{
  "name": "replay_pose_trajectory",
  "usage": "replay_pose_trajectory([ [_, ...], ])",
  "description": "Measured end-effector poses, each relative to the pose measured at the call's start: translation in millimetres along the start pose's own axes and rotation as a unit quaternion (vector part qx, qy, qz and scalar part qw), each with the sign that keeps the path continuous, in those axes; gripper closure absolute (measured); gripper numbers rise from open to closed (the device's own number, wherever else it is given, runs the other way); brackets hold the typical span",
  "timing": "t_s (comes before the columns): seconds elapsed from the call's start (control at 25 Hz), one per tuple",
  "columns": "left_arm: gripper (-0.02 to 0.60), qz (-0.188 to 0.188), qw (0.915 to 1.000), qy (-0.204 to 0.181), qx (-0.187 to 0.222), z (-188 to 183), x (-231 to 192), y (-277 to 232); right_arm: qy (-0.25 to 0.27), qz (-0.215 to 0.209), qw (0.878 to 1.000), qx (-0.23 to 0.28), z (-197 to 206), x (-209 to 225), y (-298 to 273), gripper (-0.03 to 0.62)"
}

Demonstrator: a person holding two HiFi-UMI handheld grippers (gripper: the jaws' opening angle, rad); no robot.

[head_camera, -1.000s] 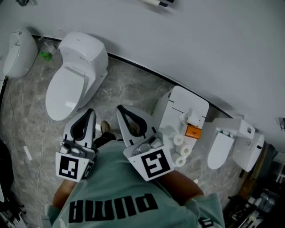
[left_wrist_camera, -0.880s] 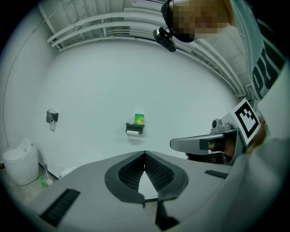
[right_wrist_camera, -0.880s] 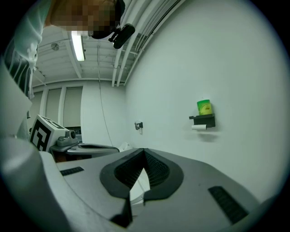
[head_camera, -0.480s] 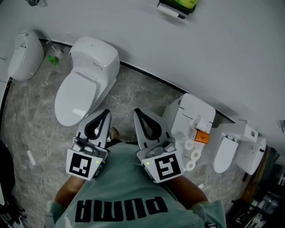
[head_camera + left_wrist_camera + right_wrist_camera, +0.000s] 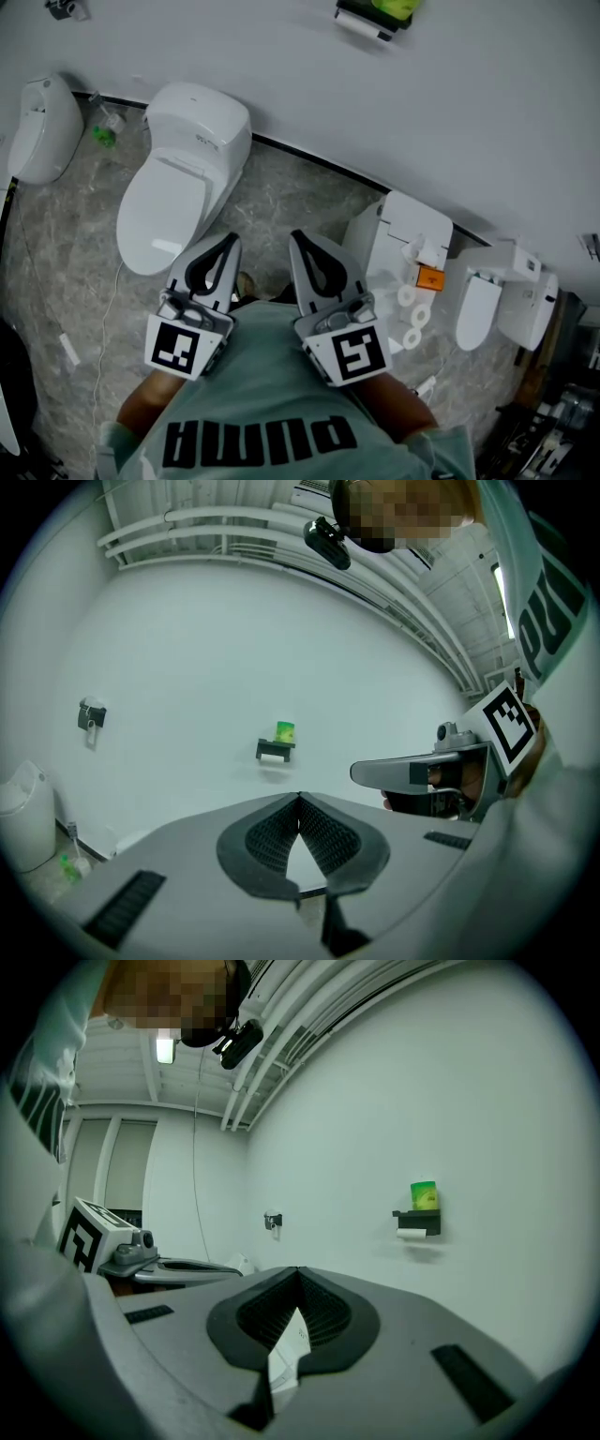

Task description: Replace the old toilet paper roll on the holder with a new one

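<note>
Approach step. Left claw [image 5: 226, 242] was closed, empty; right claw [image 5: 300, 238] closed, seemingly on paper scrap [image 5: 286, 1344]. Next move needed reaching holder [image 5: 417, 1222], opening for old roll [image 5: 411, 1233].

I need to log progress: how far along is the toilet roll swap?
Done: nothing visible. The wall holder carries a white roll. In hand: nothing; the left hand-held gripper and right hand-held gripper are both shut, holding no roll, pointing toward it. Left: lift that roll off, pick a spare roll from beside the white tank, and fit it.
</note>
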State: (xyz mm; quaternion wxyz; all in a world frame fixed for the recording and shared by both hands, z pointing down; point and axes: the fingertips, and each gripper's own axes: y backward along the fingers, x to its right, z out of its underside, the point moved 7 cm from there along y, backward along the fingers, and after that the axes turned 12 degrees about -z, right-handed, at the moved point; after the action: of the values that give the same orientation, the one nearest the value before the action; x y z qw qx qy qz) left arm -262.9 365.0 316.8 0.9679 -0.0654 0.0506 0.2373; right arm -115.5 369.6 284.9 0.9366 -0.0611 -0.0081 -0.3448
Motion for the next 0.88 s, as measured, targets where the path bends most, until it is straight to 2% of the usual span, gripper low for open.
replay_pose_trajectory([
  [0.52,0.577,0.004,0.9999,0.009,0.011,-9.3,-24.0,10.7,0.027,-0.007,1.0,0.002,-13.1,-25.5,-22.1,0.591],
  [0.88,0.577,0.01,0.9998,0.008,-0.015,2.9,-19.1,-18.1,-0.007,0.004,1.0,-0.004,3.0,6.3,-26.8,0.59],
])
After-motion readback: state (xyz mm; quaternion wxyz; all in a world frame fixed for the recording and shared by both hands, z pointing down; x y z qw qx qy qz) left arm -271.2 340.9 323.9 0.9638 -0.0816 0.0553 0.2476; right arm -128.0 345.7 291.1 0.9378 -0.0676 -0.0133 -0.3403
